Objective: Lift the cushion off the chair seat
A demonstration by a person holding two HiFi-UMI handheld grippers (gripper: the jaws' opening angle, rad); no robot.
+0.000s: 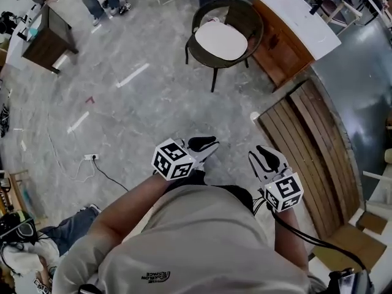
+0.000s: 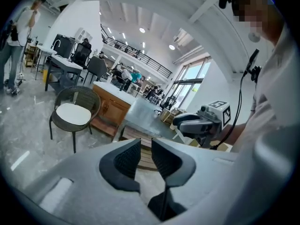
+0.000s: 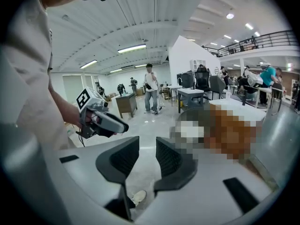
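Approach stage only. Holding left gripper [image 1: 203, 144] and right gripper [image 1: 268, 157] near the body, both released and empty, well apart from the white cushion [image 1: 220, 40] lying on the far chair [image 1: 248, 16] seat. Next, probably closing in and pinching the cushion's near edge.

On the grey floor [image 1: 153, 103]: one chair [image 1: 244, 16] holding one cushion [image 1: 220, 40]; one cabinet [image 1: 282, 45] beside it; one slatted panel [image 1: 312, 152]; one dark table [image 1: 48, 38]; one power strip [image 1: 92, 157]. Two grippers in hand, left gripper [image 1: 205, 144] and right gripper [image 1: 269, 157], two jaws apiece.
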